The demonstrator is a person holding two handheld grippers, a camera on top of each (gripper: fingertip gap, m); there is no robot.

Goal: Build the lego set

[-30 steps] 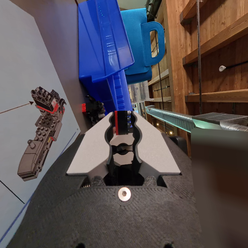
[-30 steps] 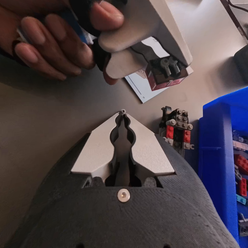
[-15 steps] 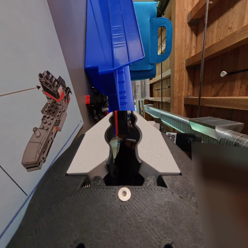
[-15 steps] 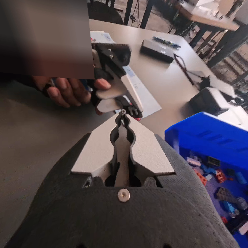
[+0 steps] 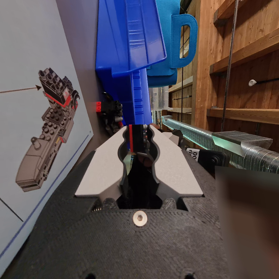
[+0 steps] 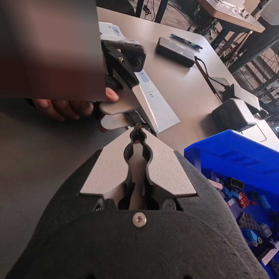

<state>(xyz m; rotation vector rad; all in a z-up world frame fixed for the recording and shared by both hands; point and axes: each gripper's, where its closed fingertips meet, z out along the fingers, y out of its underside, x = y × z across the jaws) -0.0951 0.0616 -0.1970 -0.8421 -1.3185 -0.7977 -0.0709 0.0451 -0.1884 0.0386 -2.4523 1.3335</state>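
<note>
Clamping black-and-red brick block (image 5: 136,139), left hand-held gripper (image 5: 138,128), blue bin (image 5: 120,60) beyond

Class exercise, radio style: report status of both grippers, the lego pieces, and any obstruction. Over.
Left gripper shut on black-and-red lego block. Right gripper shut on small grey peg, tip at left gripper's fingers. Partial build beside blue bin. Nothing between them.
</note>
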